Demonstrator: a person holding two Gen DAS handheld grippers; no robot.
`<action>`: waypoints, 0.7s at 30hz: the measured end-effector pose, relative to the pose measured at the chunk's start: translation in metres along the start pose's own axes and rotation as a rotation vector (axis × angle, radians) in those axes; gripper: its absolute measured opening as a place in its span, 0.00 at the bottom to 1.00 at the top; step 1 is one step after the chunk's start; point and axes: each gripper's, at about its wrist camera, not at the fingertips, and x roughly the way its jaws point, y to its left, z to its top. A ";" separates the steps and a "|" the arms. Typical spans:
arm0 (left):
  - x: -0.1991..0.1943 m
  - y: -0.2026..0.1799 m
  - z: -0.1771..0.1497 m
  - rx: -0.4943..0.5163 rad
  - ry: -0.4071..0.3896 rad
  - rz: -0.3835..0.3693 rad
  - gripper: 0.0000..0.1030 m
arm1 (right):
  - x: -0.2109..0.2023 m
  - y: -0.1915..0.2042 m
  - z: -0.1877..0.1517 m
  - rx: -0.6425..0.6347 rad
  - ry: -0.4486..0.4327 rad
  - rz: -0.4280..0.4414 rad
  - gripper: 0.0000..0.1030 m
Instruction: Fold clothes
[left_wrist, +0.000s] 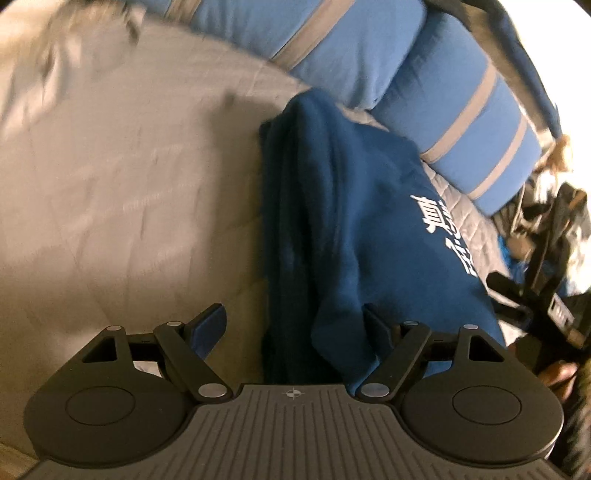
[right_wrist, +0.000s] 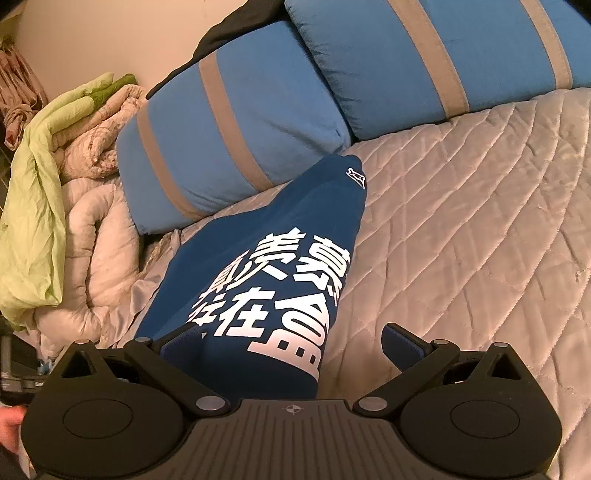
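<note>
A dark blue garment (left_wrist: 354, 221) with white printed characters lies folded into a long narrow shape on the grey quilted bedspread (left_wrist: 129, 184). It also shows in the right wrist view (right_wrist: 273, 266). My left gripper (left_wrist: 295, 325) is open, its jaws wide, with the garment's near end lying between the fingers and against the right finger (left_wrist: 376, 328). My right gripper (right_wrist: 295, 343) is open too, with the garment's printed near end between its fingers, close to the left finger (right_wrist: 181, 341). Neither gripper pinches the cloth.
Two blue pillows with grey stripes (right_wrist: 236, 122) lie at the head of the bed, also seen in the left wrist view (left_wrist: 461, 122). A heap of green and beige quilts (right_wrist: 70, 177) sits at the left. A dark stand and clutter (left_wrist: 546, 266) are beside the bed.
</note>
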 end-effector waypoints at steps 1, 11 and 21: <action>0.003 0.006 -0.001 -0.028 0.010 -0.018 0.81 | 0.000 0.000 0.000 -0.003 0.001 0.000 1.00; 0.003 0.015 -0.011 -0.023 -0.014 -0.075 0.81 | 0.001 -0.001 0.002 0.026 0.002 0.004 1.00; 0.019 0.049 -0.018 -0.286 0.032 -0.324 0.48 | 0.003 -0.004 -0.001 0.032 0.017 -0.023 1.00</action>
